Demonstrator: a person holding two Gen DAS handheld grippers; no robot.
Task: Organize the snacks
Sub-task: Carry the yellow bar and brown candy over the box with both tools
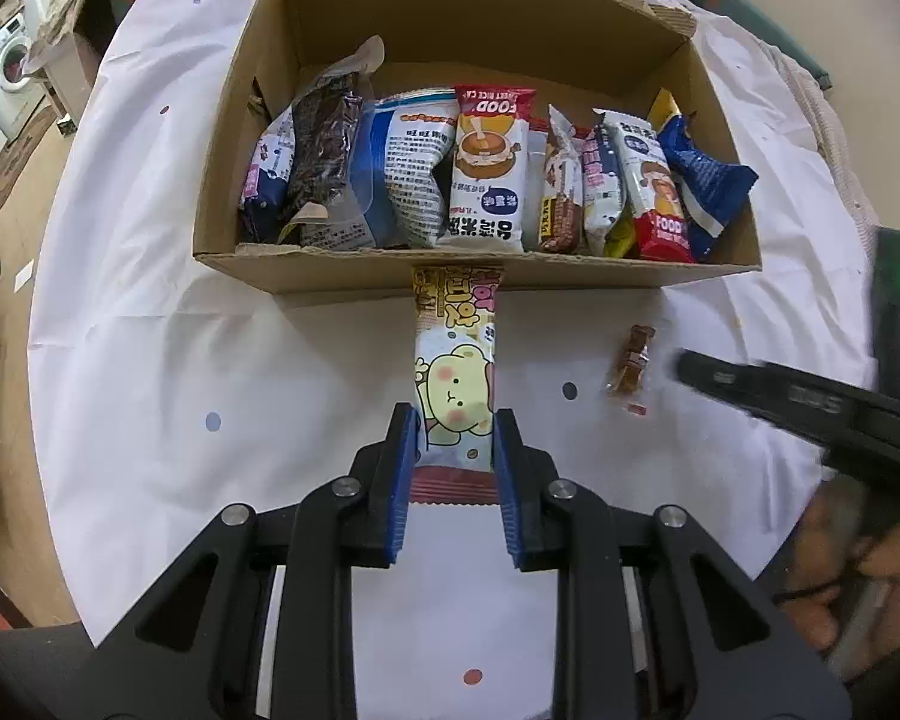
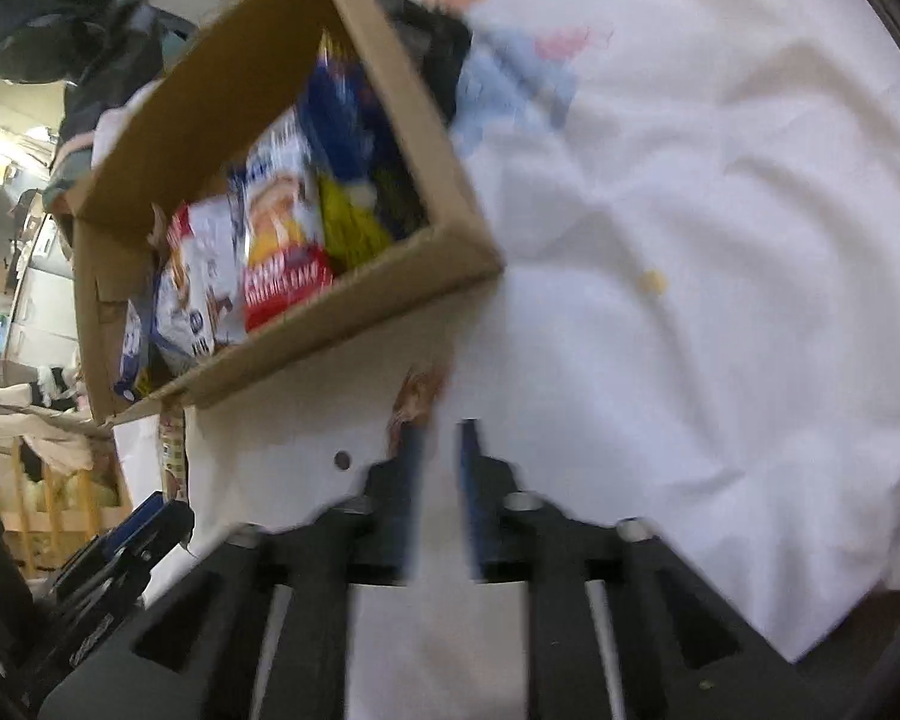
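A long snack pack point(image 1: 455, 360) printed with a cartoon bear lies on the white cloth, its far end touching the front wall of the cardboard box point(image 1: 450, 279). My left gripper point(image 1: 455, 420) is shut on the pack's near end. The box holds a row of several upright snack packs point(image 1: 486, 174). A small brown wrapped candy point(image 1: 630, 366) lies on the cloth to the right. In the blurred right wrist view my right gripper point(image 2: 441, 438) stands open with only cloth between its fingers, and the candy point(image 2: 417, 396) lies just beyond its left finger. The box point(image 2: 342, 324) sits up and to the left.
A white cloth point(image 1: 150, 300) covers the table, with wrinkles on the right side point(image 2: 720, 240). A washing machine point(image 1: 6, 66) and floor show past the left edge. A person's hand point(image 1: 858, 570) holds the right gripper at the lower right.
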